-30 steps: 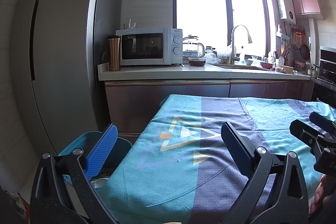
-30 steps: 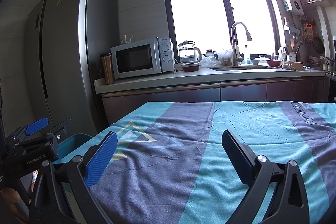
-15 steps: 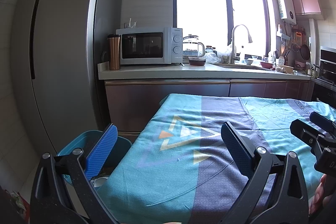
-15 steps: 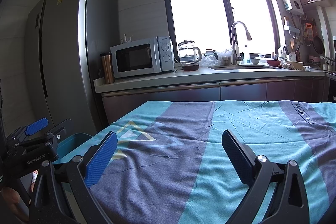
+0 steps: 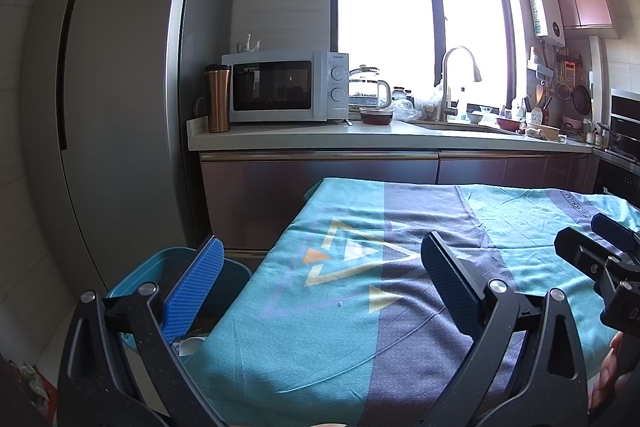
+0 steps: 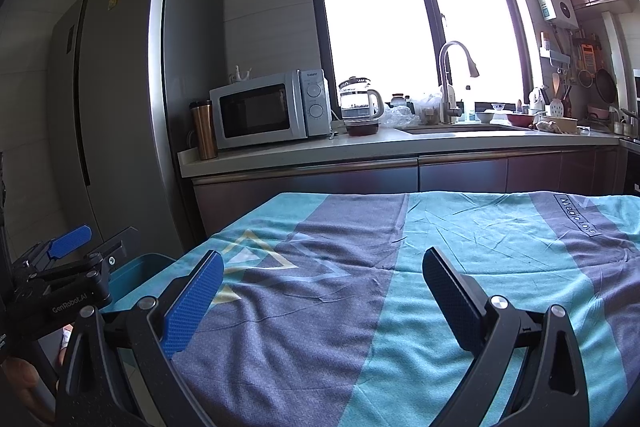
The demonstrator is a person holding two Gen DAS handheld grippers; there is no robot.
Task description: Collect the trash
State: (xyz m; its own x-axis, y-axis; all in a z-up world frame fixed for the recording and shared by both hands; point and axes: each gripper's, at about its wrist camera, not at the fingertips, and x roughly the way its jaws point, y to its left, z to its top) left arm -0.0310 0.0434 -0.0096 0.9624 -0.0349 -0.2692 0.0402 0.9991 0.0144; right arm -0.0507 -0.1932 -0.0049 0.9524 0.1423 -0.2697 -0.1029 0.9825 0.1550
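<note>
Nearest each camera, both tools are spread wide and hold nothing. The left gripper (image 5: pixel 320 283) hangs over the near left corner of the table, its left finger (image 5: pixel 194 287) out past the table edge, above the bin. The right gripper (image 6: pixel 320 291) hovers over the middle of the tablecloth (image 6: pixel 460 247), which lies flat and creased in teal and grey bands.

The trash itself is hard to find. On the cloth only a tiny pale crumb (image 5: pixel 339 303) shows, just ahead of the left gripper; it is too small to give any long axis or heading. The other trash in view appears to be in the teal bin (image 5: pixel 152 267), which stands on the floor just beside the table's left edge, open side up; something white (image 5: pixel 192 341) lies inside it, partly hidden by the finger.

Judging from that, the collecting looks close to finished, or the next piece lies out of view. To do this step well, the person would do best to sweep both cameras over the cloth before committing, then come straight down on the crumb with the pads nearly closed, since a wide pinch would only gather cloth.

Further off stand the counter (image 5: pixel 400 141), microwave (image 5: pixel 280 87), copper tumbler (image 5: pixel 218 99), kettle (image 6: pixel 358 103), tap (image 6: pixel 452 79) and fridge (image 5: pixel 120 87).
</note>
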